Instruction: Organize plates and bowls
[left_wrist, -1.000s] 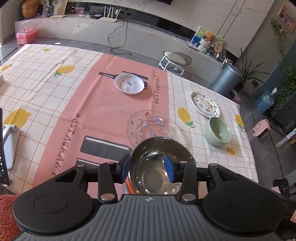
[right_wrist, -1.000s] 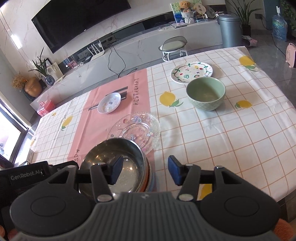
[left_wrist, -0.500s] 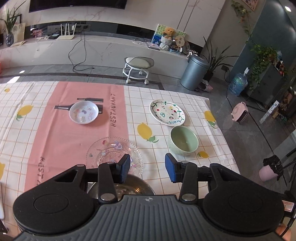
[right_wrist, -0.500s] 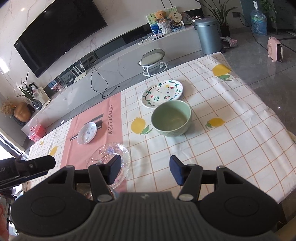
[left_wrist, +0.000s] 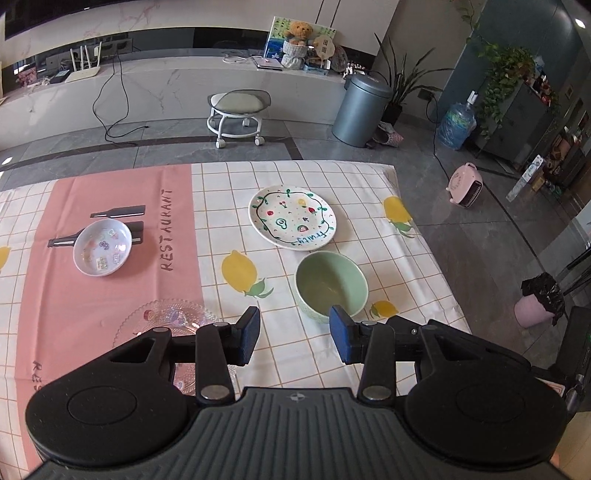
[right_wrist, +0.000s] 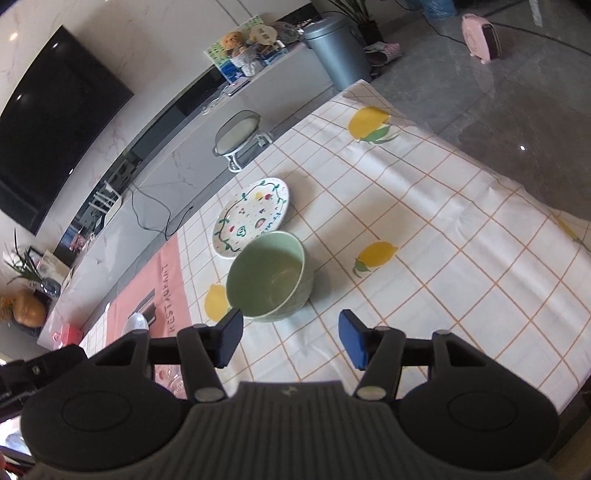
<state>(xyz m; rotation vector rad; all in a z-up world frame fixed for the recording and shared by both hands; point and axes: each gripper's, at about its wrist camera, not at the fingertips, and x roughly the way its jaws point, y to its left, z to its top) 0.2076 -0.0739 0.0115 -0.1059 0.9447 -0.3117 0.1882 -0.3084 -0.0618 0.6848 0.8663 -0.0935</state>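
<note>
A green bowl (left_wrist: 331, 284) stands on the table just ahead of my open, empty left gripper (left_wrist: 294, 336), slightly right of its centre. A white plate with painted fruit (left_wrist: 292, 217) lies beyond it. A small white patterned dish (left_wrist: 102, 247) sits on the pink strip, and a clear glass plate (left_wrist: 170, 321) lies partly under my left finger. In the right wrist view my right gripper (right_wrist: 290, 339) is open and empty, just short of the green bowl (right_wrist: 270, 276), with the painted plate (right_wrist: 251, 218) behind it.
The checked lemon tablecloth (left_wrist: 369, 354) covers the table; its right edge (left_wrist: 432, 251) drops to the grey floor. A wheeled stool (left_wrist: 238, 112), a grey bin (left_wrist: 360, 107) and a pink heater (left_wrist: 466, 184) stand on the floor beyond.
Both grippers have moved right and forward, away from the metal bowl stack, which has left both views. The green bowl is now close in front of both. Both stay open.
</note>
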